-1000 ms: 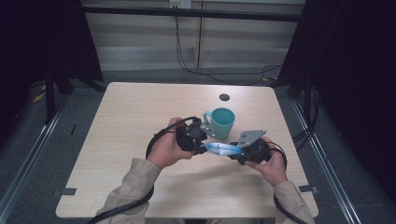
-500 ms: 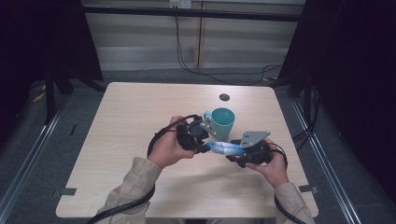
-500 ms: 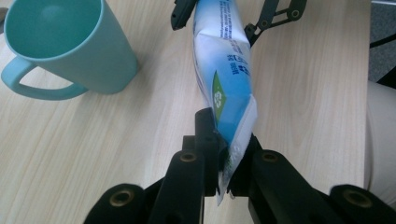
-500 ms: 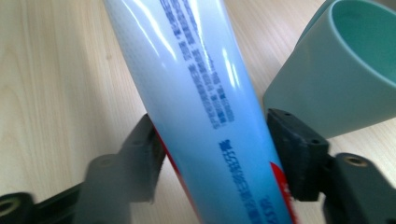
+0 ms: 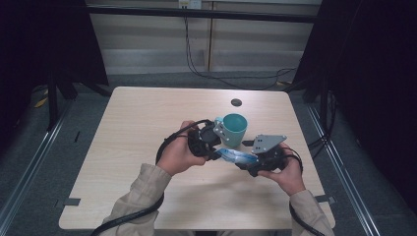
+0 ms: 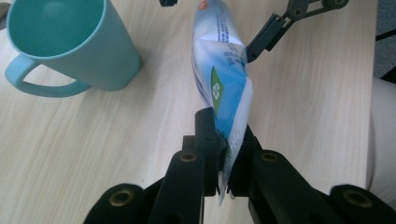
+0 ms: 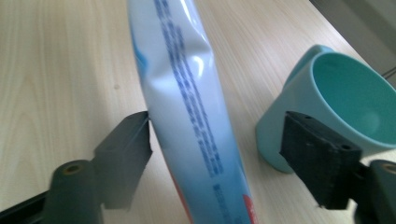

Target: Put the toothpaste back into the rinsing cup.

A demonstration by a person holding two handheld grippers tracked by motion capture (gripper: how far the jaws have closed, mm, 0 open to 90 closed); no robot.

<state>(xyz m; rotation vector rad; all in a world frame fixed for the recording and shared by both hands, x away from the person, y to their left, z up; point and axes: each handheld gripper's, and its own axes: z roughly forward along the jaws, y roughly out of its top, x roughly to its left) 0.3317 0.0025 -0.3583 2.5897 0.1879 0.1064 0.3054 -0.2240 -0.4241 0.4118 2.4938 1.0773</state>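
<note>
Above the tabletop (image 5: 147, 128), beside the teal mug (image 5: 235, 129), my left claw (image 6: 223, 154) is clenched on the blue-white pouch's (image 6: 222, 79) flat end; my right claw's (image 7: 215, 154) jaws have just been opening, released around its other end.

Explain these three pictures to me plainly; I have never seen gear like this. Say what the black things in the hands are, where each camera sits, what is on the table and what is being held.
A person at a wooden table holds a hand-operated clamp in each hand. One camera looks down from above; the other two ride on the clamps, looking along their black jaws. A teal mug stands upright on the table. The left gripper is shut on the flat end of a blue-and-white toothpaste tube, held up off the table. The right gripper has just been opening: the tube's other end lies between its jaws, one pad touching at most and the other clear of it.
</note>
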